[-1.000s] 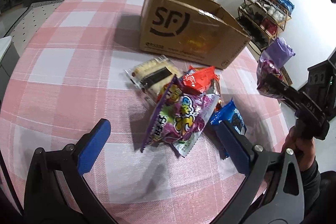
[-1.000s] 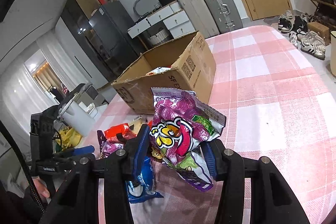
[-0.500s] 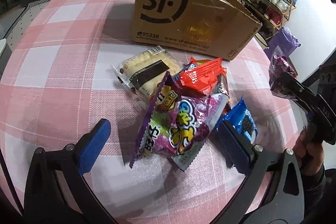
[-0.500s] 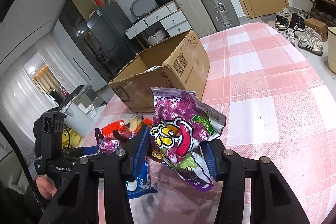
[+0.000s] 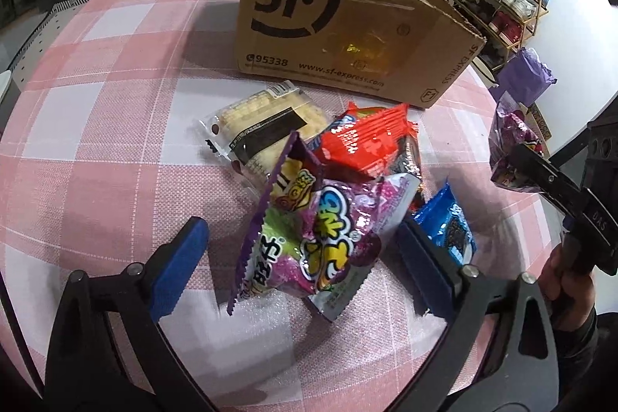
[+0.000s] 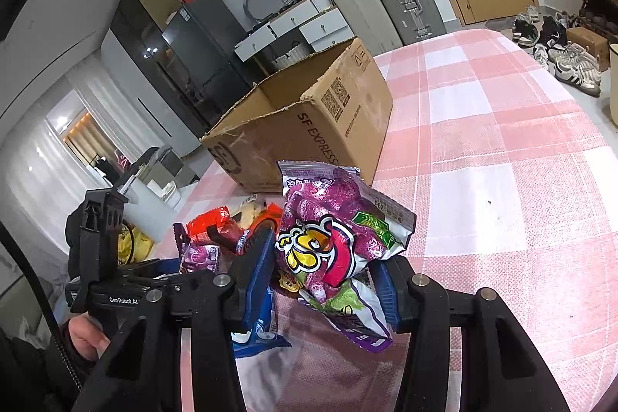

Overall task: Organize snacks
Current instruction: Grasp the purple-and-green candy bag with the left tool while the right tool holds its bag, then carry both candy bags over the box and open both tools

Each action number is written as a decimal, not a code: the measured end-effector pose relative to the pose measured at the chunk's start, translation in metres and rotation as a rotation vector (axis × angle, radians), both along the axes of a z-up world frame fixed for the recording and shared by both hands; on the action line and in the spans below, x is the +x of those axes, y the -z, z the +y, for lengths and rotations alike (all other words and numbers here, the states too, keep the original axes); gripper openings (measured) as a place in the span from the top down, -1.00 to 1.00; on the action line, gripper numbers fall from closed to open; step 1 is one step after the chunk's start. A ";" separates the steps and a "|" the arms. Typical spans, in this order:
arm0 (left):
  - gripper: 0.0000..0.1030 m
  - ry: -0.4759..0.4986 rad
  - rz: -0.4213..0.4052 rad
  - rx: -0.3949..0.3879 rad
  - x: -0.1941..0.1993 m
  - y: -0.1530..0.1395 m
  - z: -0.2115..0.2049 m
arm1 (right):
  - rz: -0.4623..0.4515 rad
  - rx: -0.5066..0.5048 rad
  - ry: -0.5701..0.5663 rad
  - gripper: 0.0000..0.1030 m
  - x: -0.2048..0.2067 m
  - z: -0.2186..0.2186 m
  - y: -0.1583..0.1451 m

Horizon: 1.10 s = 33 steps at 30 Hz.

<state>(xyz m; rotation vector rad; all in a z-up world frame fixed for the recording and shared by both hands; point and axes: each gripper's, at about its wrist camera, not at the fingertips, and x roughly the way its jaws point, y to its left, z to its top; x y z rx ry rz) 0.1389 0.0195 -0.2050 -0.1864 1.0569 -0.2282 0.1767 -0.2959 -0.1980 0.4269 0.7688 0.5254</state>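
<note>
Pink checked tablecloth, cardboard box, suitcases behind, snacks piled

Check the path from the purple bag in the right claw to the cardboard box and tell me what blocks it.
Nothing visible does. The right claw holds the purple bag lifted off the table, and the cardboard box sits just beyond with its top open. The other snacks lie lower, to the left.

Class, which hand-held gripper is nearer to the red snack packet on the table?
Left. The left hand-held gripper is open just short of the pile holding the red snack packet; the right hand-held gripper holds a purple snack bag off to the side.
</note>
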 end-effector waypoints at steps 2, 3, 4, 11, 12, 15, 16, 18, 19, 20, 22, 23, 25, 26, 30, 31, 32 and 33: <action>-0.60 0.007 -0.005 -0.020 -0.001 -0.001 -0.001 | -0.001 0.001 0.003 0.06 0.000 -0.001 -0.001; -0.35 0.015 -0.007 -0.032 -0.003 -0.002 0.000 | 0.000 0.000 0.005 0.06 0.000 -0.001 -0.001; -0.32 0.022 -0.003 -0.039 -0.004 -0.002 0.000 | 0.003 -0.003 0.009 0.06 -0.001 -0.002 -0.001; 0.24 0.037 -0.003 -0.010 -0.012 -0.007 -0.001 | 0.007 -0.003 0.020 0.06 -0.005 -0.004 -0.004; 0.25 0.034 -0.005 -0.010 -0.014 -0.008 0.000 | 0.004 -0.003 0.020 0.06 -0.006 -0.003 -0.005; 0.25 0.026 -0.012 -0.015 -0.022 -0.011 0.006 | -0.008 -0.006 0.016 0.05 -0.009 -0.002 -0.010; 0.25 0.022 -0.014 -0.015 -0.024 -0.013 0.008 | -0.014 -0.008 0.015 0.05 -0.011 -0.001 -0.012; 0.25 0.016 -0.018 -0.014 -0.028 -0.015 0.011 | -0.027 -0.014 0.015 0.05 -0.015 -0.001 -0.017; 0.25 0.011 -0.020 -0.015 -0.030 -0.017 0.012 | -0.032 -0.018 0.018 0.05 -0.016 -0.001 -0.019; 0.25 0.010 -0.022 -0.017 -0.032 -0.017 0.015 | -0.037 -0.021 0.022 0.05 -0.018 -0.002 -0.022; 0.25 0.004 -0.036 -0.019 -0.037 -0.022 0.018 | -0.046 -0.023 0.029 0.05 -0.022 -0.004 -0.027; 0.25 0.000 -0.044 -0.019 -0.039 -0.024 0.020 | -0.053 -0.025 0.032 0.05 -0.024 -0.005 -0.030; 0.24 -0.025 -0.069 -0.017 -0.045 -0.031 0.026 | -0.070 -0.030 0.034 0.05 -0.028 -0.005 -0.038; 0.25 -0.030 -0.077 -0.021 -0.047 -0.034 0.028 | -0.080 -0.032 0.035 0.05 -0.031 -0.005 -0.042; 0.25 -0.044 -0.119 -0.026 -0.054 -0.050 0.036 | -0.109 -0.035 0.034 0.05 -0.041 -0.005 -0.056; 0.25 -0.045 -0.128 -0.024 -0.056 -0.054 0.037 | -0.112 -0.037 0.038 0.05 -0.042 -0.004 -0.059; 0.25 -0.042 -0.133 -0.022 -0.057 -0.058 0.038 | -0.115 -0.043 0.038 0.05 -0.043 -0.003 -0.063; 0.24 -0.039 -0.139 -0.014 -0.058 -0.061 0.038 | -0.118 -0.048 0.036 0.05 -0.043 -0.003 -0.066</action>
